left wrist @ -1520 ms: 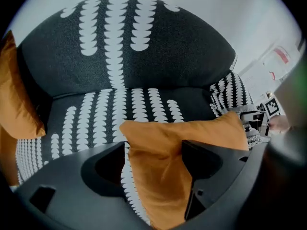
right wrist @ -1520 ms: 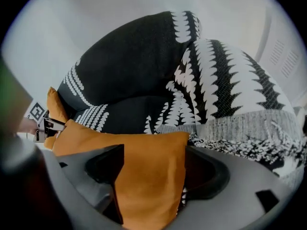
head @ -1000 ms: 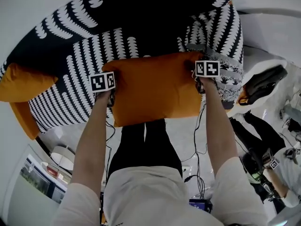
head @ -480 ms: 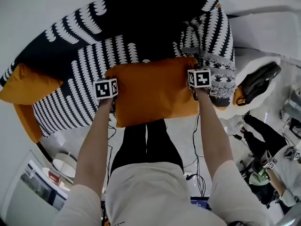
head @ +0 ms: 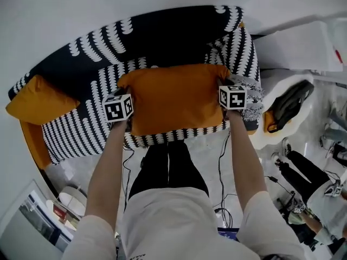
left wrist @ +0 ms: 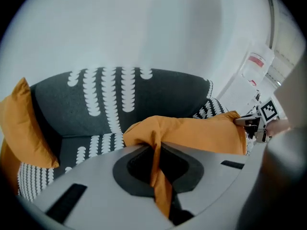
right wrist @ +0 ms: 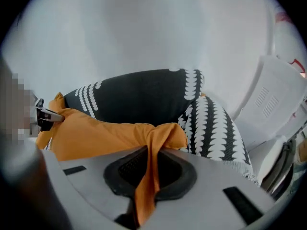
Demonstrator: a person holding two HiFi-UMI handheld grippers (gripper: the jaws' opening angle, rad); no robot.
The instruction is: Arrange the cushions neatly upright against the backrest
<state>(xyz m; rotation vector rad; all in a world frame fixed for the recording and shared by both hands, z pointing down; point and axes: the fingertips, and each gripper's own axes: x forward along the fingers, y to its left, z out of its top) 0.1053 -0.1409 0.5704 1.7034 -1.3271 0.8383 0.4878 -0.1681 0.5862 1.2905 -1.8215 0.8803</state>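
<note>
I hold a large orange cushion [head: 171, 99] out flat over the seat of a black sofa with white patterning [head: 162, 37]. My left gripper [head: 128, 112] grips its left edge and my right gripper [head: 222, 91] its right edge. In the left gripper view a fold of the orange fabric [left wrist: 192, 133] is pinched between the jaws [left wrist: 156, 157]. The right gripper view shows the same: fabric [right wrist: 105, 135] is clamped in the jaws [right wrist: 148, 171]. Both pairs of jaws have just been closing on the fabric. A second orange cushion [head: 38, 99] leans at the sofa's left end.
A black-and-white patterned cushion [head: 238, 58] stands at the sofa's right end. Beyond it are a white chair [head: 293, 42] and a dark bag [head: 290, 102]. Cables [head: 222, 161] lie on the floor, and another person [head: 320, 199] is at the lower right.
Both grippers have risen with the orange cushion, which now hangs higher and further in over the sofa seat. The sofa looks smaller and further away in the head view.
</note>
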